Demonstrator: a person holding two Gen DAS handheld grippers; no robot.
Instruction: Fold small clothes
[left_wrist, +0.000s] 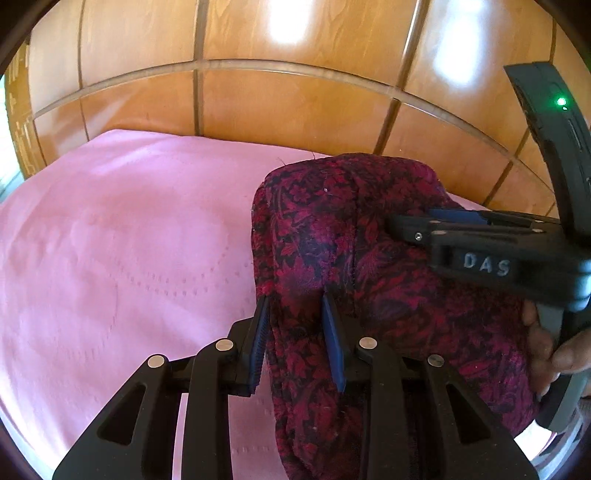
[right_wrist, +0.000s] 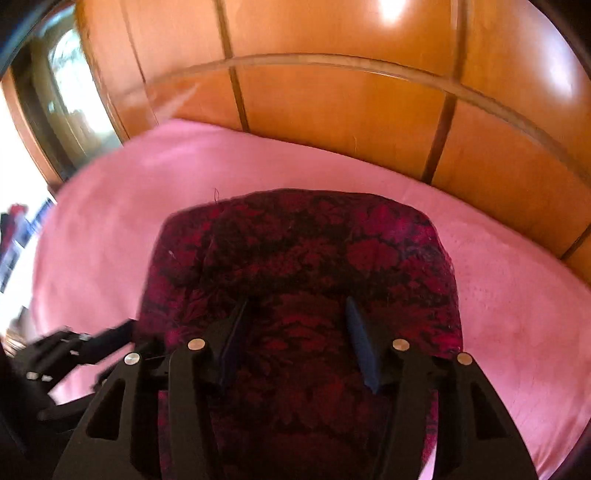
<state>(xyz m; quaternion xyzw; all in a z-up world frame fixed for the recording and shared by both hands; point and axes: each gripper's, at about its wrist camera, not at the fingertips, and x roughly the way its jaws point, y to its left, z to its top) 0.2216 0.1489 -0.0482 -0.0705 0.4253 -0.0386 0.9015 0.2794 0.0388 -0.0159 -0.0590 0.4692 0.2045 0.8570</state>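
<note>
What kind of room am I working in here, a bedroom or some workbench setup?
Most likely a bedroom. The dark red patterned garment lies on a soft surface under a pink sheet, seemingly a bed, set against glossy wooden panels that look like a headboard or wardrobe. No bench or tools show.

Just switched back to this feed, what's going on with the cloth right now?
A person is folding a dark red patterned garment on a pink sheet, one handheld gripper in each hand. The left gripper has a bunched edge of the cloth between its fingers. The right gripper hangs over the garment's middle with its fingers apart, gripping nothing. The garment lies partly folded, with a wooden panelled wall behind it.
</note>
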